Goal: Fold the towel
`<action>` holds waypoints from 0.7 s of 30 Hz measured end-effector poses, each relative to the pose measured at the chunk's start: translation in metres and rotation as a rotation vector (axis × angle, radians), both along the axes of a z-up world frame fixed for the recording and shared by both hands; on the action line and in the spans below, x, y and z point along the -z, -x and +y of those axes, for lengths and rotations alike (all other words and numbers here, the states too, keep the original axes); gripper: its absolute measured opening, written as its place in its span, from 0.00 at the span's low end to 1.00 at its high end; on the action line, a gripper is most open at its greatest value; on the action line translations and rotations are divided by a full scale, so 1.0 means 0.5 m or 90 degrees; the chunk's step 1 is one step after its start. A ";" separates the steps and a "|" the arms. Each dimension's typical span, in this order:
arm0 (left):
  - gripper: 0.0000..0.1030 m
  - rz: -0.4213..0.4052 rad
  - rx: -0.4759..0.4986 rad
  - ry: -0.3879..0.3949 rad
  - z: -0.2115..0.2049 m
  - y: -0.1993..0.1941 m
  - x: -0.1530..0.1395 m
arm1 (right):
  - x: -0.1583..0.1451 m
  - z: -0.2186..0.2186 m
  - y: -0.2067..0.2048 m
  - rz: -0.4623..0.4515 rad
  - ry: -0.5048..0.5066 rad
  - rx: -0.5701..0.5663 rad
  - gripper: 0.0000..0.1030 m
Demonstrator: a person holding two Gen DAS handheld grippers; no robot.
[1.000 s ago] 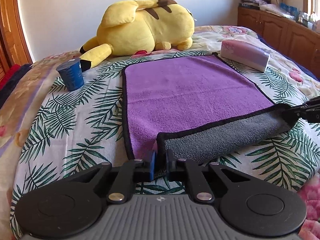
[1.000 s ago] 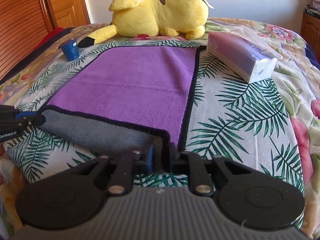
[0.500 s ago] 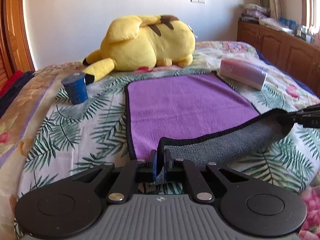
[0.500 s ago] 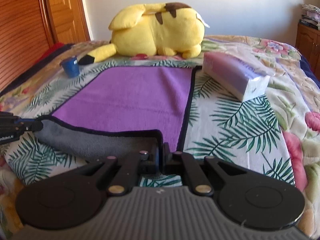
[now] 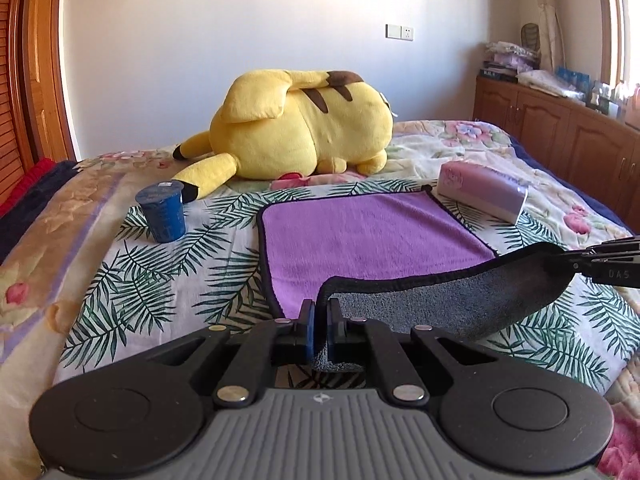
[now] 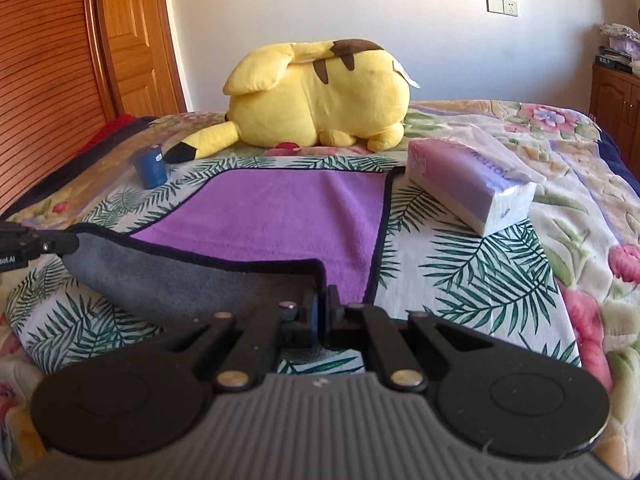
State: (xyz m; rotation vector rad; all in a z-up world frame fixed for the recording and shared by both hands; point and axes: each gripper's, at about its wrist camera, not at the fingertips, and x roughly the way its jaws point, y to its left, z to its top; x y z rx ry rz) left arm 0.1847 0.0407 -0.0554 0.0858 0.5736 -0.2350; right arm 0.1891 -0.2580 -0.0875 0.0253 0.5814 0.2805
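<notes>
A purple towel (image 5: 372,236) with a black border and a grey underside lies on the bed; it also shows in the right wrist view (image 6: 288,216). My left gripper (image 5: 320,320) is shut on the towel's near left corner. My right gripper (image 6: 322,312) is shut on the near right corner. Both hold the near edge lifted above the bed, so the grey underside (image 5: 460,300) hangs between them. The right gripper's tip shows at the right edge of the left wrist view (image 5: 600,264), and the left gripper's tip at the left edge of the right wrist view (image 6: 36,242).
A yellow plush toy (image 5: 304,140) lies at the far end of the towel. A blue cup (image 5: 162,210) stands to the towel's left. A tissue pack (image 5: 480,196) lies to its right. Wooden cabinets (image 5: 560,128) line the right wall, a wooden door (image 6: 132,36) the left.
Both grippers have risen with the towel's near corners, lifting the near edge higher off the bed and showing more of the grey underside.
</notes>
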 end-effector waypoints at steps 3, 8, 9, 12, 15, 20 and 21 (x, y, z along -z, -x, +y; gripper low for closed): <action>0.00 -0.005 0.003 -0.001 0.000 0.001 -0.002 | -0.003 0.001 0.001 -0.006 0.000 -0.001 0.04; 0.00 -0.016 0.004 0.004 0.000 0.003 -0.010 | -0.010 0.003 0.002 -0.016 -0.002 -0.003 0.04; 0.00 -0.017 0.005 0.004 0.000 0.003 -0.011 | -0.012 0.004 0.003 -0.020 -0.002 -0.005 0.04; 0.00 -0.024 0.009 0.003 -0.001 -0.001 -0.017 | -0.019 0.008 0.003 -0.033 -0.001 -0.010 0.04; 0.00 -0.029 0.010 0.006 -0.002 -0.006 -0.024 | -0.022 0.009 -0.003 -0.039 -0.001 -0.012 0.04; 0.00 -0.033 0.009 0.003 0.005 -0.020 -0.028 | -0.024 0.005 -0.018 -0.050 -0.001 -0.014 0.04; 0.00 -0.033 0.007 0.004 0.007 -0.023 -0.029 | -0.025 0.005 -0.019 -0.057 0.000 -0.016 0.04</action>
